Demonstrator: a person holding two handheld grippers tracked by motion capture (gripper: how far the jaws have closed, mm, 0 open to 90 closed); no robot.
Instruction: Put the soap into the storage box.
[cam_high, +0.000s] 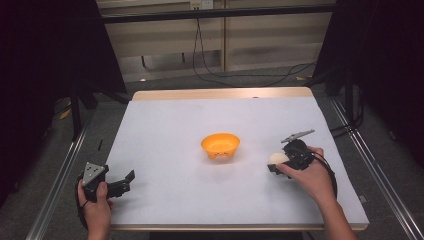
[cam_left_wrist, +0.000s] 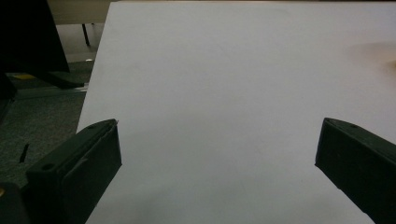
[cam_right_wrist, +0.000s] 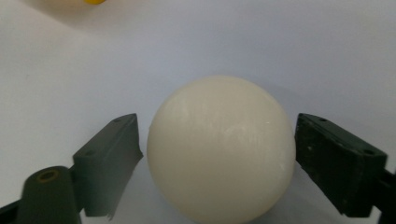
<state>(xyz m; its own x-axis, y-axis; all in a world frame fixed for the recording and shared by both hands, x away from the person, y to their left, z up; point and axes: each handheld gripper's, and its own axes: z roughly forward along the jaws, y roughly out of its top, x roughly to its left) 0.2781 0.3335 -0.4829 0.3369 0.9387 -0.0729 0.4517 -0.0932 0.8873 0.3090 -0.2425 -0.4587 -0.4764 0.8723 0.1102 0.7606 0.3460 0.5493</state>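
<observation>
1. The table (cam_high: 165, 200) carries a white sheet; an orange bowl (cam_high: 220, 145) sits near its middle.
2. The left gripper (cam_high: 125, 181) rests at the table's near-left corner, well left of the bowl and nearer the person; its jaws stand wide apart over bare sheet.
3. The right gripper (cam_high: 274, 165) lies just right of the bowl and slightly nearer the person; its jaws flank the ball (cam_right_wrist: 221, 149), the right one touching or nearly so, the left showing a small gap, so not clamped.
4. The ball, cream and glossy, rests on the sheet right of the bowl.

No legible txt, labels or nos. anywhere.
</observation>
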